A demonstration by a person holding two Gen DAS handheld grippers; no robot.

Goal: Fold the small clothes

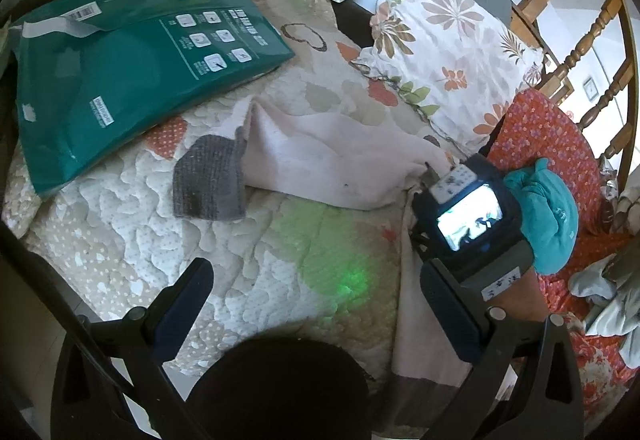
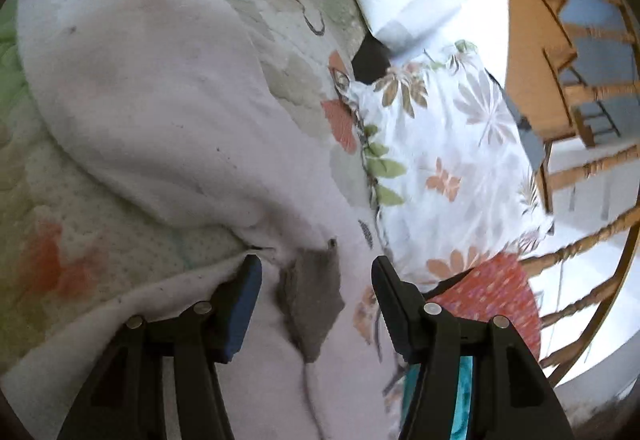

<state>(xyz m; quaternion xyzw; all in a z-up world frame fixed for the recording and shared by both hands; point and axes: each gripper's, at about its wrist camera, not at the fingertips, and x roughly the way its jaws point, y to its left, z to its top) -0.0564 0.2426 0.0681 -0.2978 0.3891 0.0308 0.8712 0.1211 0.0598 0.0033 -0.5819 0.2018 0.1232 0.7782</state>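
A small pale pink garment (image 1: 320, 164) with a grey knit cuff (image 1: 208, 184) lies crumpled on the quilted bedspread (image 1: 160, 260). My left gripper (image 1: 316, 304) is open and empty above the quilt, short of the garment. The right gripper unit (image 1: 468, 212) sits at the garment's right end. In the right wrist view my right gripper (image 2: 316, 280) is open, its jaws straddling a grey patch (image 2: 312, 304) of the pink garment (image 2: 160, 112), low over the cloth. I cannot tell if the fingers touch the cloth.
A green flat box (image 1: 120, 72) lies at the back left of the quilt. A floral pillow (image 1: 448, 52) and an orange patterned cloth (image 1: 548, 144) are on the right, with a teal garment (image 1: 548, 220). A wooden chair (image 1: 580, 40) stands behind.
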